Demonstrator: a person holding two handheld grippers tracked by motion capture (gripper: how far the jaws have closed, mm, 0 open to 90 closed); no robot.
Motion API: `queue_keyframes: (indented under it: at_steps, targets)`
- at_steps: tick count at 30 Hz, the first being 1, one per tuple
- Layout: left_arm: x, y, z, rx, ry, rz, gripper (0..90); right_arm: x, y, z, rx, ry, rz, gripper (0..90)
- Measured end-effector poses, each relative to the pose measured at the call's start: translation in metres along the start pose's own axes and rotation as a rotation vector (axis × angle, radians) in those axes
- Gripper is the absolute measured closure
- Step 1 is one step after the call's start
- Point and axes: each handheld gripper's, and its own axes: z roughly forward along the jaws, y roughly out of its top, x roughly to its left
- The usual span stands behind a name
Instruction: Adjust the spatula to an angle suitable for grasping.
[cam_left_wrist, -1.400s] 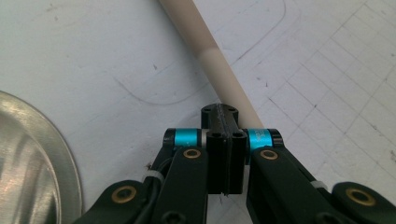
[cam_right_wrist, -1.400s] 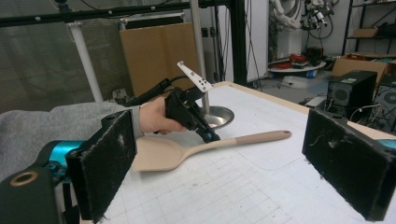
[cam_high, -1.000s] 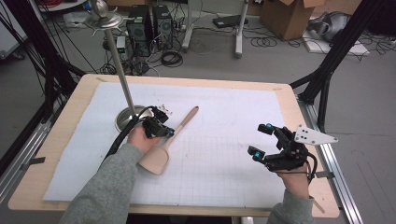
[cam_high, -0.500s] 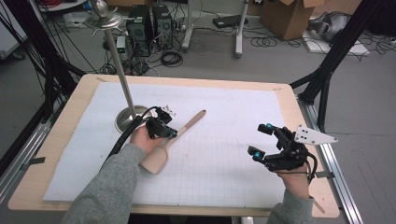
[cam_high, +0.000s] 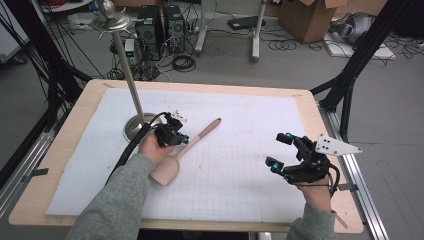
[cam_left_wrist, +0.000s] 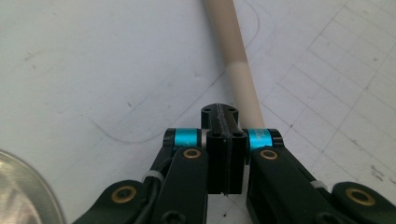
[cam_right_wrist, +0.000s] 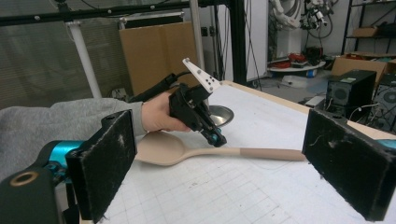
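Stand base (cam_high: 135, 127) flanks shut left hand-held gripper (cam_high: 181, 138) at spoon (cam_high: 187, 147) — right hand-held gripper (cam_high: 280, 150) agape.

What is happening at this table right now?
A person works at a table covered with white gridded paper, holding a gripper in each hand. The left gripper has its fingers closed on the handle of a wooden spoon, near the middle of its length. The spoon lies on the paper beside the round base of a metal stand. The right gripper is off to the side with its fingers wide open, holding nothing.
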Motion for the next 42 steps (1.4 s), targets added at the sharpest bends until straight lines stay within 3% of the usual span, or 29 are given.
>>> queue_keyframes:
  at_steps: [10,12,13,18,19,20,21,23,25,26,31,42]
  targets:
    - [-0.003,-0.005,-0.027,-0.126,-0.047,-0.029,89.3,0.0,0.0,0.002,0.005,-0.006,-0.001,8.8]
    - [-0.002,-0.008,-0.032,-0.155,-0.054,-0.05,81.8,0.0,0.0,0.002,0.009,-0.006,-0.003,8.8]
    - [0.0,-0.011,-0.037,-0.19,-0.079,-0.066,77.5,0.0,0.0,0.003,0.008,-0.002,-0.002,8.8]
    - [0.001,-0.012,-0.045,-0.218,-0.087,-0.065,55.6,-0.001,-0.001,0.005,0.018,-0.002,0.0,8.8]
    - [0.0,-0.011,-0.046,-0.218,-0.074,-0.066,42.5,-0.002,-0.001,0.006,0.022,0.001,-0.002,8.8]
    - [0.0,-0.011,-0.047,-0.216,-0.059,-0.07,42.5,-0.002,-0.001,0.006,0.022,0.001,-0.002,8.8]
    - [0.0,-0.011,-0.047,-0.214,-0.046,-0.077,26.5,-0.001,-0.001,0.007,0.023,0.002,0.003,8.8]
    - [-0.001,-0.011,-0.046,-0.204,-0.038,-0.084,22.4,-0.002,-0.001,0.007,0.02,0.001,-0.001,8.8]
    - [-0.002,-0.011,-0.046,-0.186,-0.013,-0.074,12.1,-0.002,-0.001,0.006,0.021,0.002,0.001,8.8]
    - [-0.003,-0.011,-0.045,-0.176,-0.021,-0.07,9.0,-0.002,-0.001,0.006,0.019,0.001,0.004,8.8]
    - [-0.008,-0.011,-0.042,-0.128,-0.016,-0.044,6.3,-0.002,-0.001,0.006,0.016,0.001,0.002,8.8]
    - [-0.01,-0.01,-0.039,-0.121,-0.028,-0.06,6.3,-0.003,-0.002,0.01,0.03,0.003,0.002,8.8]
